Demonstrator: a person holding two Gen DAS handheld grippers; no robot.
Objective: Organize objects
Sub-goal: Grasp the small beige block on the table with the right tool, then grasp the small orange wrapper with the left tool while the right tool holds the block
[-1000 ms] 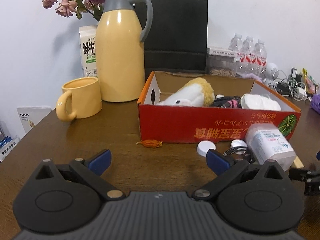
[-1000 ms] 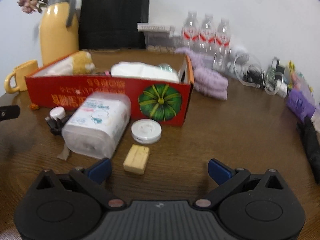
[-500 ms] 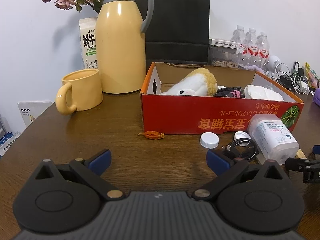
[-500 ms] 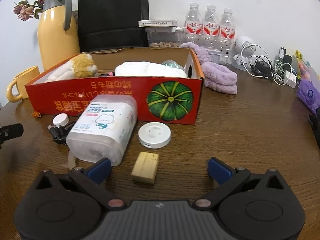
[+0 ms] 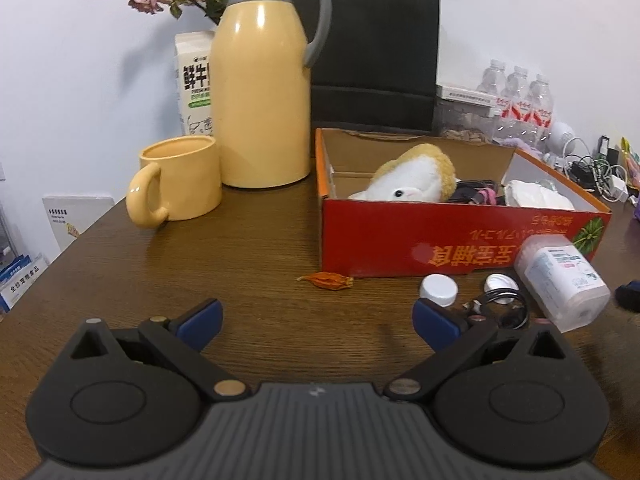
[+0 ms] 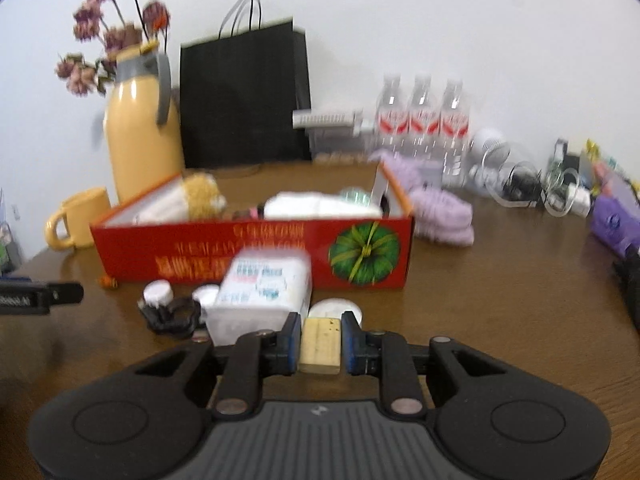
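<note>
- Right claw (image 6: 320, 346): pads closed on the two long sides of a small tan block (image 6: 320, 345), held near the desk (image 6: 500, 300); lift-off cannot be told, view blurred.
- Block looks stiff, light, matte, possibly cork or wood. Judged: unlikely to slip or crush; the flat side faces are the right hold.
- Left claw (image 5: 316, 316): spread wide, empty, over bare desk.
- Beyond: clear plastic tub (image 6: 262, 288) on its side, white cap (image 5: 439, 290), black cable coil (image 5: 500, 308).
- Farther: red cardboard box (image 6: 248, 252), open top, the likely destination, with a plush toy (image 5: 408, 180) inside.
</note>
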